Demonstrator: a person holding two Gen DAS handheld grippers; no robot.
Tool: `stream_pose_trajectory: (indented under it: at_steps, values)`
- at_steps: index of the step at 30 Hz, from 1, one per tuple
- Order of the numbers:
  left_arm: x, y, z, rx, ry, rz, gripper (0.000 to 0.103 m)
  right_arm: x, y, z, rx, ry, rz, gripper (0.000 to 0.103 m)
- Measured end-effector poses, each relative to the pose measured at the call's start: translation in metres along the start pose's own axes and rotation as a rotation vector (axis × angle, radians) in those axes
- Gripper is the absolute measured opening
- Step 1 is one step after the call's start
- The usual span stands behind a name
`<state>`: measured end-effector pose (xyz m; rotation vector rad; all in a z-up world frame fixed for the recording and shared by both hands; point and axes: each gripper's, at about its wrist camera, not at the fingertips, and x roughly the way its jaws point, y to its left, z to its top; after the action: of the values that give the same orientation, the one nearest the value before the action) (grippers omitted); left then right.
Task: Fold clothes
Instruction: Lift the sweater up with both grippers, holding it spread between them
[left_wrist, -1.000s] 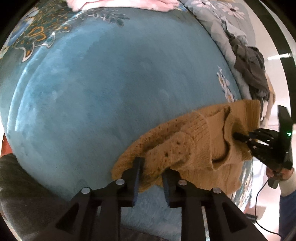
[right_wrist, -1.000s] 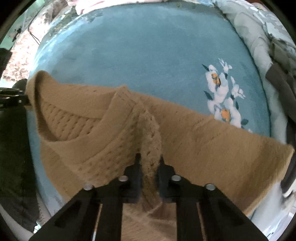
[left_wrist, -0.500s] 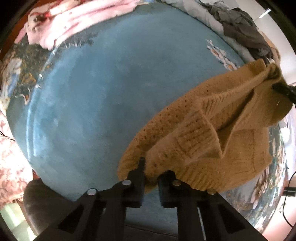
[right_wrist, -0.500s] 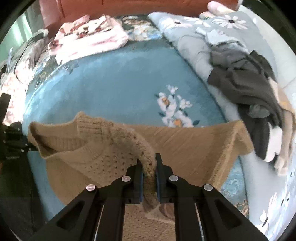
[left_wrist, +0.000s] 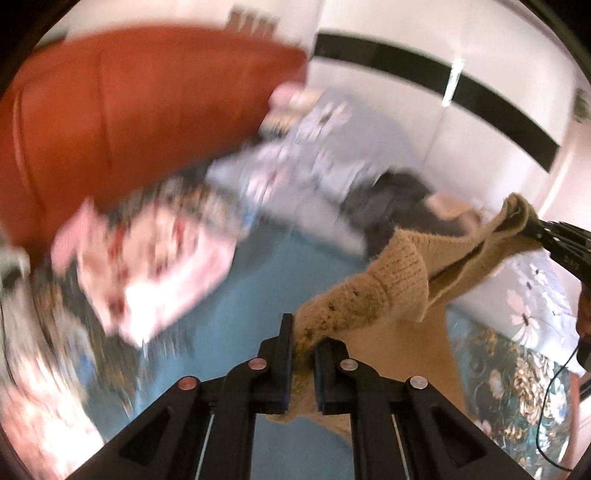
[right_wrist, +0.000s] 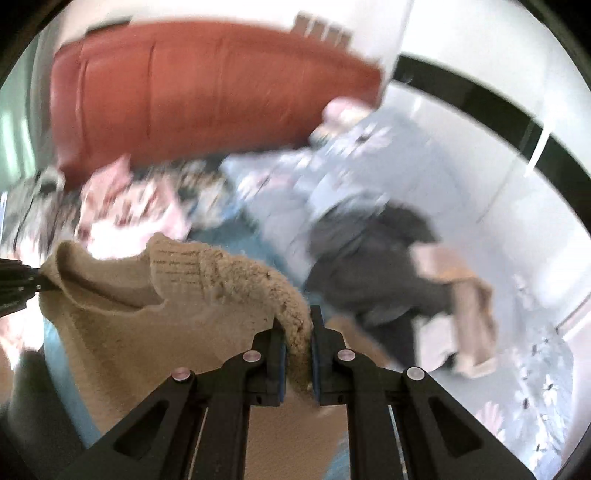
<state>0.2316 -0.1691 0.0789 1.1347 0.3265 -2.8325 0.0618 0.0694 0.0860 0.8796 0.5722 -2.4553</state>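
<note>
Sweater (left_wrist: 402, 273) gripped by both grippers

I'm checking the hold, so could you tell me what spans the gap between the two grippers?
The tan knit sweater stretches between them, pinched by the left gripper and right gripper. Each wrist view shows the other gripper holding its far end.

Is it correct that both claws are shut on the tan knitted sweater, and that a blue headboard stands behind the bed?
Not quite. The headboard is red-orange, not blue, as the right wrist view shows; the blue surface is the bed cover. The rest holds: the left claw and the right claw are both shut on the tan knitted sweater.
</note>
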Motion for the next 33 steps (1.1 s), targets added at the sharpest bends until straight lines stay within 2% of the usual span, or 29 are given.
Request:
stream_pose_trajectory:
  at_steps: [1, 5, 11, 14, 19, 22, 25, 28, 30, 33]
  values:
    - [-0.011, -0.007, 0.014, 0.025, -0.037, -0.006, 0.009, -0.013, -0.009, 0.008, 0.022, -0.034, -0.019, 0.01]
    - [-0.055, -0.014, 0.035, 0.075, -0.132, 0.0, 0.009, -0.065, -0.04, 0.035, 0.087, -0.165, -0.086, 0.01]
    - [-0.121, -0.024, 0.065, 0.149, -0.272, 0.01, 0.009, -0.142, -0.045, 0.046, 0.104, -0.332, -0.11, 0.01]
    - [-0.153, -0.03, 0.08, 0.185, -0.342, 0.015, 0.009, -0.176, -0.037, 0.032, 0.108, -0.376, -0.06, 0.01]
    - [-0.204, -0.02, 0.067, 0.229, -0.39, 0.06, 0.009, -0.228, -0.011, -0.003, 0.096, -0.427, 0.059, 0.01]
    - [-0.219, -0.018, 0.077, 0.237, -0.403, 0.075, 0.009, -0.255, 0.005, -0.012, 0.064, -0.463, 0.097, 0.01]
    - [-0.215, -0.018, 0.09, 0.26, -0.392, 0.091, 0.009, -0.259, 0.008, -0.009, 0.054, -0.466, 0.103, 0.01]
    - [-0.186, -0.017, 0.105, 0.288, -0.336, 0.088, 0.009, -0.258, 0.008, -0.004, 0.048, -0.461, 0.103, 0.01]
    - [-0.153, -0.02, 0.109, 0.323, -0.285, 0.086, 0.009, -0.242, 0.004, -0.004, 0.062, -0.431, 0.103, 0.01]
    - [-0.091, -0.028, 0.111, 0.378, -0.197, 0.098, 0.01, -0.196, -0.014, -0.006, 0.107, -0.324, 0.087, 0.01]
